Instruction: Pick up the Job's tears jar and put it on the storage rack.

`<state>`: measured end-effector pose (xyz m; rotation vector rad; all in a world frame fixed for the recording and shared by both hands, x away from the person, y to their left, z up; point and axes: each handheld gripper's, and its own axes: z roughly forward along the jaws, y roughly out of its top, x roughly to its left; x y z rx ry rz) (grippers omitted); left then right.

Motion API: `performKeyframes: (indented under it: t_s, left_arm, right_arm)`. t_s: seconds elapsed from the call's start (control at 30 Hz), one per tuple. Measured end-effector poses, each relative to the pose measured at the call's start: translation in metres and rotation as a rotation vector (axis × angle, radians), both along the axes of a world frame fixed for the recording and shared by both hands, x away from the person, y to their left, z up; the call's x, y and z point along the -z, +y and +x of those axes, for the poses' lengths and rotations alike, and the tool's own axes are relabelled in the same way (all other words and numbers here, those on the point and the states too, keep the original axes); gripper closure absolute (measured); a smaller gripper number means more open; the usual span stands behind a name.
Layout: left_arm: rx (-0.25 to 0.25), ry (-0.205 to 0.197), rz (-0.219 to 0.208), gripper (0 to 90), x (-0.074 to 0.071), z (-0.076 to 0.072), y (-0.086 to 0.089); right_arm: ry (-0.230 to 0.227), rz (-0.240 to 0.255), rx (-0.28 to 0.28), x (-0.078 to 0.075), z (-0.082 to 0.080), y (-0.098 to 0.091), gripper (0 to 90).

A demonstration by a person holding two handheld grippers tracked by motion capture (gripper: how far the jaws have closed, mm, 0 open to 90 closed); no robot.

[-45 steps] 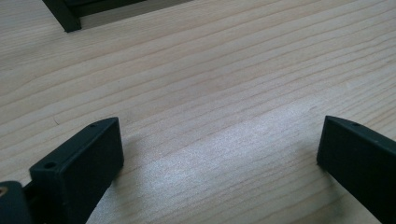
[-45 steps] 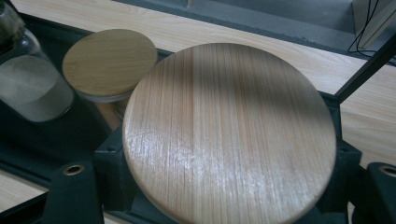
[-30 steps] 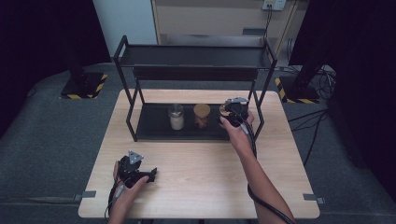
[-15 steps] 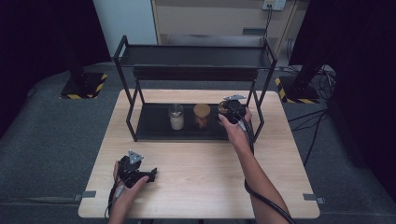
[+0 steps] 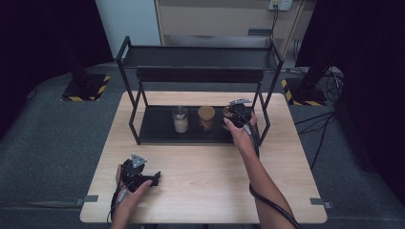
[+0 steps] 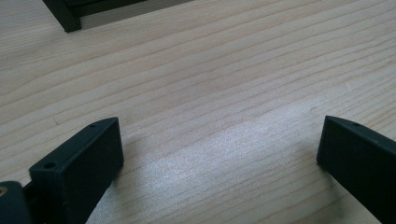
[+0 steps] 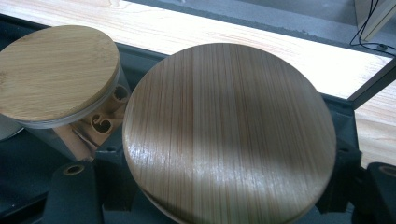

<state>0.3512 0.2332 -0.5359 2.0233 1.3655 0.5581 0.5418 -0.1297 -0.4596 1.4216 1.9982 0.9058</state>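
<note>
A jar with a round wooden lid (image 7: 229,130) sits between the jaws of my right gripper (image 5: 233,114), which is shut on it. It is at the right end of the black rack's lower shelf (image 5: 153,129). Close to its left stands a second wooden-lidded jar (image 7: 56,74) (image 5: 206,118) with brown curled sticks inside. Further left is a jar of white contents (image 5: 180,120). My left gripper (image 5: 154,178) rests low over the table's front left, jaws wide open over bare wood (image 6: 219,144).
The rack's upper shelf (image 5: 200,57) overhangs the jars, and its right post (image 5: 265,119) stands just beside my right hand. The wooden table (image 5: 205,176) stretches in front of the rack. Cables trail from both grippers off the front edge.
My right gripper has edged slightly left and deeper into the lower shelf with the jar. The left gripper has not moved.
</note>
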Motion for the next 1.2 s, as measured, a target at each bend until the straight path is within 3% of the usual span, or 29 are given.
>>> performKeyframes:
  t_s: [0.3,0.6,1.2]
  left_arm:
    - [0.000,0.000,0.000,0.0,0.0000,0.0000,0.0000]
    - [-0.001,0.000,0.000,0.0,0.0000,0.0000,-0.0001]
    - [0.000,0.000,0.000,0.0,0.0000,0.0000,0.0000]
  right_arm:
    - [0.006,0.022,0.014,0.0017,0.0059,0.0007,25.6]
    - [0.004,-0.007,0.022,0.0045,0.0076,-0.0002,25.6]
    - [0.008,0.000,0.023,0.0080,0.0091,-0.0006,25.6]
